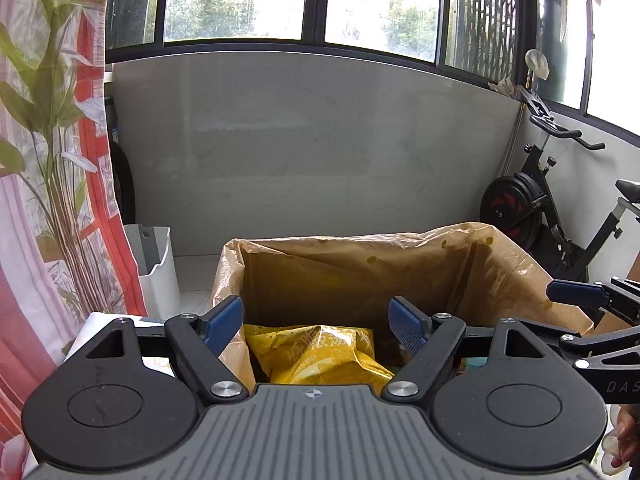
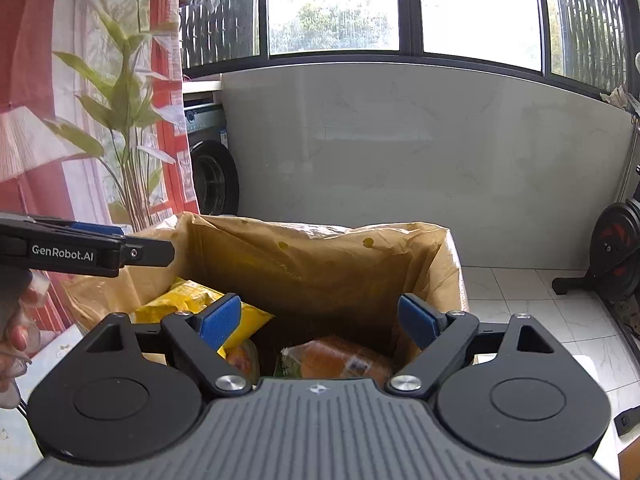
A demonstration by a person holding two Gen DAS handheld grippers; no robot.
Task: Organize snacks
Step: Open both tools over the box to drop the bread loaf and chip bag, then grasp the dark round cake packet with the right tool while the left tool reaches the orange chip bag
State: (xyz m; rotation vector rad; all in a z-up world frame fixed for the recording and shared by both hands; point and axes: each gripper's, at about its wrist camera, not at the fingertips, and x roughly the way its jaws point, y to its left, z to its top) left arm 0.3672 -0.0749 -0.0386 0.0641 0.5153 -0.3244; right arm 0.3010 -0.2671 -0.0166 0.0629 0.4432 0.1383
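A box lined with a brown plastic bag (image 1: 360, 264) stands in front of both grippers; it also shows in the right wrist view (image 2: 320, 256). A yellow snack bag (image 1: 320, 356) lies inside it, seen too in the right wrist view (image 2: 180, 300). An orange-brown packaged snack (image 2: 336, 360) lies at the bottom. My left gripper (image 1: 316, 320) is open and empty above the box's near edge. My right gripper (image 2: 320, 320) is open and empty above the box. Each gripper shows in the other's view, the right one (image 1: 576, 296) at the right, the left one (image 2: 120, 252) at the left.
A floral curtain (image 1: 48, 160) hangs at the left. A white bin (image 1: 156, 268) stands on the floor by it. A washing machine (image 2: 212, 172) is behind the curtain. An exercise bike (image 1: 552, 208) stands at the right. A grey wall (image 1: 304, 152) with windows is behind.
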